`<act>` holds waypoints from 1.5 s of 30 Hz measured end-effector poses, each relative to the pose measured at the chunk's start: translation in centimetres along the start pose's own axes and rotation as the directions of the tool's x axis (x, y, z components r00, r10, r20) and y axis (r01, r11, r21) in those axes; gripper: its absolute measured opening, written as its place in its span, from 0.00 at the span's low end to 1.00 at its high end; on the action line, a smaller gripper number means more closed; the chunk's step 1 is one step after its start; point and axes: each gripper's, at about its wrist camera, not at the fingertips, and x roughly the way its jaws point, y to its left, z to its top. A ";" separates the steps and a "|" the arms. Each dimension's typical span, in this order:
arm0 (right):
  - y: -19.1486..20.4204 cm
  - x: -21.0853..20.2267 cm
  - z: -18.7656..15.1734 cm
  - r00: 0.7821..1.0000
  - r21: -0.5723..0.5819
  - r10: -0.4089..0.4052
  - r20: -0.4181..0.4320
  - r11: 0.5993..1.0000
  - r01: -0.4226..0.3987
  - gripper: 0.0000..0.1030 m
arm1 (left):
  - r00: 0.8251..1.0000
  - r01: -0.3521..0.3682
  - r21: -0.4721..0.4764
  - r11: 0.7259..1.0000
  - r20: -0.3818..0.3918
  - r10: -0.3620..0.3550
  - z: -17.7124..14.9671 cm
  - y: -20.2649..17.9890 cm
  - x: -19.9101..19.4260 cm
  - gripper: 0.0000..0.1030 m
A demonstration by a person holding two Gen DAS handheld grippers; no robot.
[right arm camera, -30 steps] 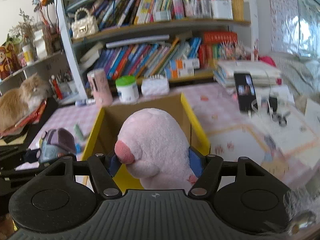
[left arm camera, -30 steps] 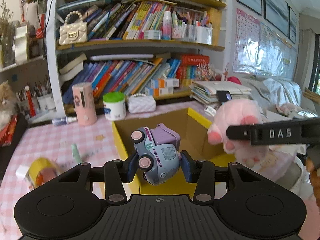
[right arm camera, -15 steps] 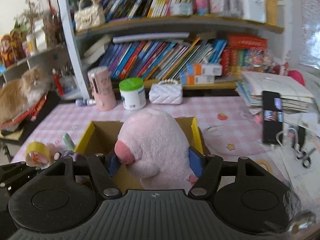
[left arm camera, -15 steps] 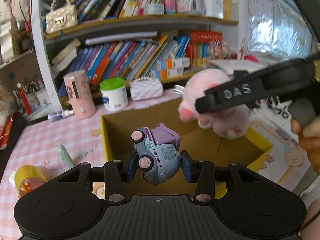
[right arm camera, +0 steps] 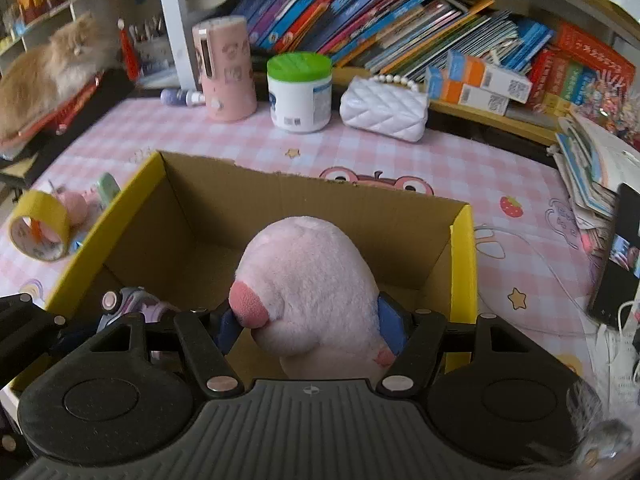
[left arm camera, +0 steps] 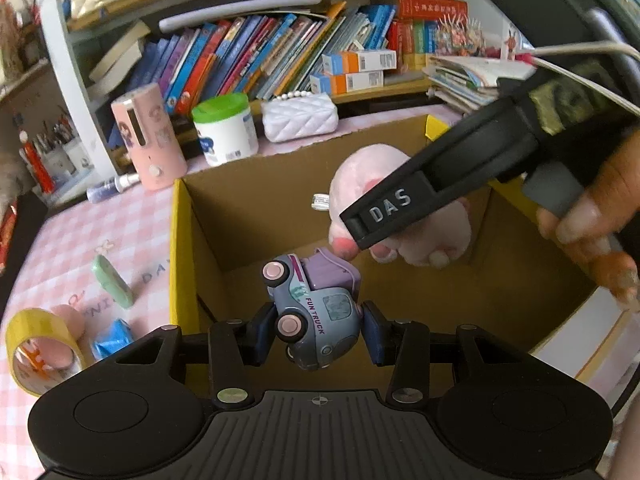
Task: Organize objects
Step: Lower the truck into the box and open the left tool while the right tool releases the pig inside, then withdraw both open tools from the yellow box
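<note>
Around one open yellow-edged cardboard box [right arm camera: 464, 240] we count one grey-and-purple toy truck [left arm camera: 316, 312] and one pink plush animal [right arm camera: 308, 292] over it. Left of it lies one yellow tape roll [right arm camera: 38, 228]. Behind it stand one pink cylindrical canister [right arm camera: 226, 68], one green-lidded white jar [right arm camera: 300, 92] and one white quilted purse [right arm camera: 384, 110].

The left tool [left arm camera: 318, 330] is matte black plastic with a ribbed centre panel, two round recessed discs, silver screws at its linkages and blue finger pads [left arm camera: 374, 336]. The right tool [right arm camera: 308, 326] is built alike, its side bearing raised white letters "DAS". The person's bare hand [left arm camera: 596, 216] grips a grey handle.
</note>
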 end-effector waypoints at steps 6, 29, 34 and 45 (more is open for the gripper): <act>-0.2 1.4 0.2 0.999 -0.028 -0.010 -0.043 1.000 0.008 0.65 | 1.000 0.005 -0.008 1.000 -0.014 -0.005 0.2 -0.4 0.5 0.42; 2.4 -15.0 -7.5 0.888 0.264 -0.256 0.382 0.951 0.161 0.83 | 0.965 -0.029 -0.121 0.992 0.255 0.059 -3.7 1.6 -11.4 0.91; 4.7 -16.3 -12.2 0.884 0.321 -0.314 0.347 0.925 0.203 0.82 | 0.975 -0.027 -0.157 0.987 0.215 0.061 -7.2 2.9 -12.5 0.93; 11.5 -15.1 -18.1 0.952 0.383 -0.272 0.138 0.901 0.202 0.83 | 0.998 -0.014 -0.203 0.979 0.051 0.025 -13.5 5.9 -14.0 0.93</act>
